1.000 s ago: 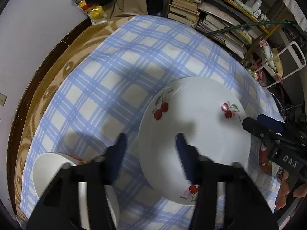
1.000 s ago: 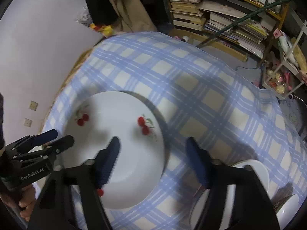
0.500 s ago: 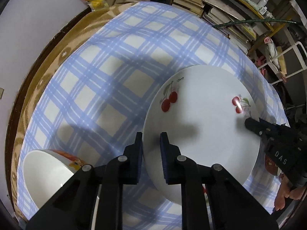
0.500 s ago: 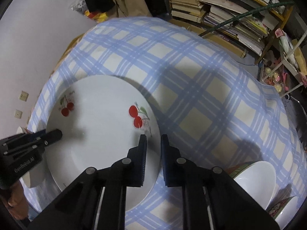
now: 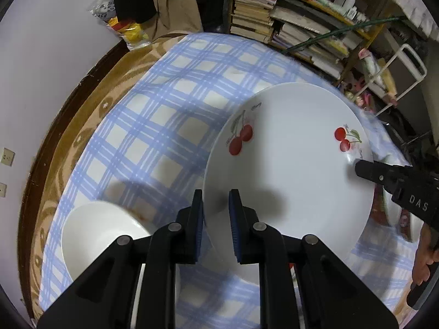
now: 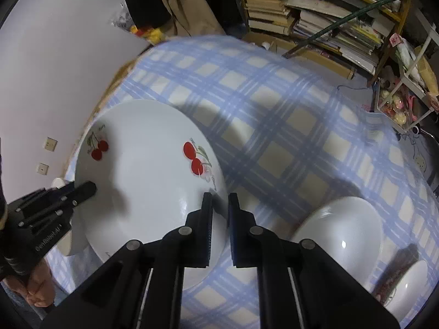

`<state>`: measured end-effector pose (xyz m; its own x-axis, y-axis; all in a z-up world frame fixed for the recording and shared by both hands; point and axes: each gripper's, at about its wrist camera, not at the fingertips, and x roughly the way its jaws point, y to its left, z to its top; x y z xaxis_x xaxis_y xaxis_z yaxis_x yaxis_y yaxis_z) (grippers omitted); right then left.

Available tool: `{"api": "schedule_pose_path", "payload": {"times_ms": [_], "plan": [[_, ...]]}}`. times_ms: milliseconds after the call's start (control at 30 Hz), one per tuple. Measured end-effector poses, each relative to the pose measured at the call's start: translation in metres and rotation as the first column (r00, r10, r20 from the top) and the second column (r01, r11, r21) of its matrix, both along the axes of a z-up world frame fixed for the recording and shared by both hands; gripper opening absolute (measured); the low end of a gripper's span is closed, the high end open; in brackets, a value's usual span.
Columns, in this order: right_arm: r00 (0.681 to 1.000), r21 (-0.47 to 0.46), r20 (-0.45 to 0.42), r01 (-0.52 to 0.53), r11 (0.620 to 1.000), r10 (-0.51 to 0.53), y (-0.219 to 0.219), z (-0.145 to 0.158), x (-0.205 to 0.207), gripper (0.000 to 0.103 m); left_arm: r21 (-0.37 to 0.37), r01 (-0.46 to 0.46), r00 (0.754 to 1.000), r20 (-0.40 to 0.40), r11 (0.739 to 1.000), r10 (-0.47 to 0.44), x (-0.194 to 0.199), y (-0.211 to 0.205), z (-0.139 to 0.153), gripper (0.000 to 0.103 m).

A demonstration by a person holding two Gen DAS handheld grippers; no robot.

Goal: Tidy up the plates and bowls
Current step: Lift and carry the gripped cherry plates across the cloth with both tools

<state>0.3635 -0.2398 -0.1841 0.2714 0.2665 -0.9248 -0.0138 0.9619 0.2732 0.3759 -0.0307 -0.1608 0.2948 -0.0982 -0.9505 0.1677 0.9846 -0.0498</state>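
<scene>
1. Because the cherry plate point(image 5: 288, 170) is wide and shallow, gripped from two opposite sides: left gripper point(image 5: 216, 208) clenched on the near-left rim, right gripper point(image 6: 219, 205) clenched on the opposite rim.
2. Held just above the checked tablecloth point(image 5: 164, 115), apparently lifted clear, judging by the shadow beneath and the blurred cloth around it; probably carried this way to keep it level and stop it swinging from a single pinch.
3. Left on the cloth at either side: a white bowl point(image 5: 101, 235) near the left gripper, another white bowl point(image 6: 340, 233) near the right one, likely waiting for their turn in the sorting.
4. Hard to read: a dish with a dark red pattern point(image 6: 403, 279) at the lower right edge of the right wrist view, cut off and partly hidden by the bowl; plate or bowl, cannot tell.
5. Hidden by the jaws: how deep each rim sits between the pads. Also hidden: the plate's underside and any stack meant to receive it.
6. Beyond the table, cluttered bookshelves point(image 5: 301, 27), blurred at the margins.
</scene>
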Motion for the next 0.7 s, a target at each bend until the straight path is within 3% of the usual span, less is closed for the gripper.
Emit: {"api": "schedule_pose_path", "payload": {"times_ms": [333,700], "plan": [[0.999,0.030,0.042,0.022,0.999,-0.023,-0.018,0.041,-0.047,0.011,-0.014,0.044,0.997,0.060,0.999,-0.043,-0.048,-0.012,0.048,0.017],[0.997,0.047,0.065,0.025,0.999,-0.028,-0.018,0.058,-0.118,0.010,-0.028,0.035,0.998,0.051,0.999,-0.033,-0.115,-0.009,0.058,0.017]]}}
